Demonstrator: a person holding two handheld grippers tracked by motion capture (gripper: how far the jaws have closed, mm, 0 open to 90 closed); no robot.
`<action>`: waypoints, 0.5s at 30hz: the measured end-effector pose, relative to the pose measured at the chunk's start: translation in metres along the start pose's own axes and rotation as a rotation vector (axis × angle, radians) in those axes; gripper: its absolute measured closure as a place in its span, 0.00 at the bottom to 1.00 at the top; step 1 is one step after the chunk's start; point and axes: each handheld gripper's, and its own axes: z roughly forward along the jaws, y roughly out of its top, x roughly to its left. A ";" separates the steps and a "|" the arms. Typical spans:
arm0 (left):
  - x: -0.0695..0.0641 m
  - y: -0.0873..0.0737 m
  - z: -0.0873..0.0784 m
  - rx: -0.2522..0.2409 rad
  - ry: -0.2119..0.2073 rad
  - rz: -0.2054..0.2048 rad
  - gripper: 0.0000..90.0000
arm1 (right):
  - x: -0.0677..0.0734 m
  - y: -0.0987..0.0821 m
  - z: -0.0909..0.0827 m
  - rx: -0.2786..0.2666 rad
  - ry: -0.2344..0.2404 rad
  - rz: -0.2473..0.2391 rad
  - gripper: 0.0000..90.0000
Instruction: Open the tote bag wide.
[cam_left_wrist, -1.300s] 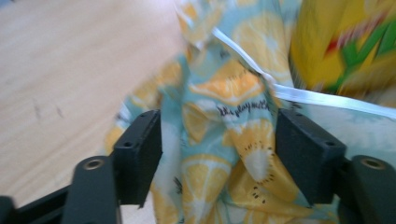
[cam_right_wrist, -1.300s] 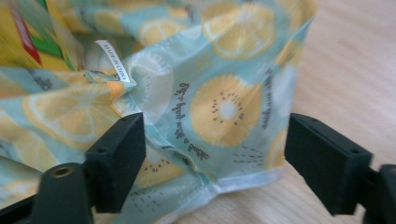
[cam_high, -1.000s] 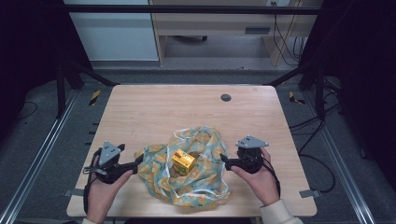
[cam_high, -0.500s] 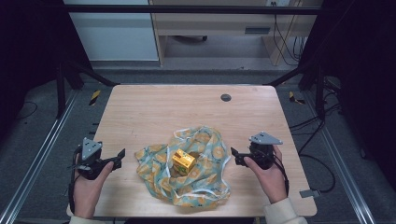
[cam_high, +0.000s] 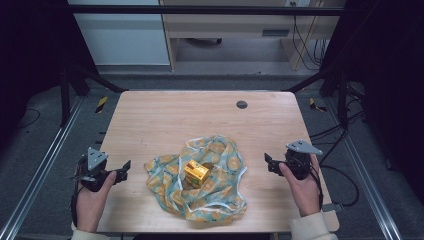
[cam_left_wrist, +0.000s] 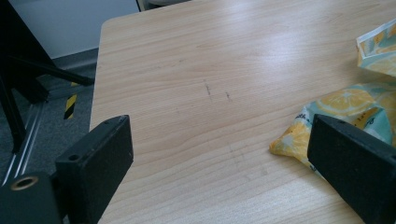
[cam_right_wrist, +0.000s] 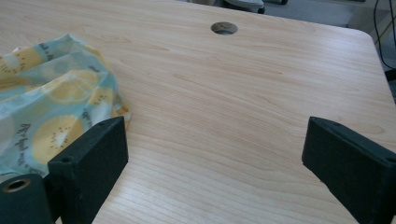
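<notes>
Lemon-print cloth (cam_high: 200, 182) lies crumpled on the near middle of the tabletop (cam_high: 165, 120), with a small yellow carton (cam_high: 196, 172) sitting on top of it, roughly at its centre. The cloth's edges are loosely bunched around the carton, not closed over it.

Left hand-held gripper (cam_high: 122, 167): jaws spread wide, nothing between them, parked near the tabletop's left edge, apart from the cloth. In the left gripper view the nearest cloth corner (cam_left_wrist: 299, 135) sits just beside the right-hand jaw, not between the 2 jaws.

Right hand-held gripper (cam_high: 268, 162): jaws spread, empty, to the right of the cloth with bare wood between. In the right gripper view the cloth's edge (cam_right_wrist: 70, 107) lies beyond the left-hand jaw.

Risks, as judged:
- Either hand-held gripper closing on a thick bunched fold rather than a single edge; a pull would then drag the whole cloth and tip the carton off.
- Uneven pull from the 2 sides would slide the carton off centre.
- The thin cloth lies flat on the wood; jaws coming in too high may close on nothing.
</notes>
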 end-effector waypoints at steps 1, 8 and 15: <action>0.001 0.000 0.000 -0.001 0.001 -0.001 0.08 | -0.002 -0.001 -0.001 -0.001 -0.004 0.010 0.08; 0.009 -0.002 0.008 0.025 0.013 -0.007 0.07 | -0.023 -0.009 0.000 0.015 -0.029 0.046 0.07; 0.019 -0.007 0.017 0.090 0.007 -0.017 0.07 | -0.038 -0.017 0.002 0.046 -0.043 0.069 0.07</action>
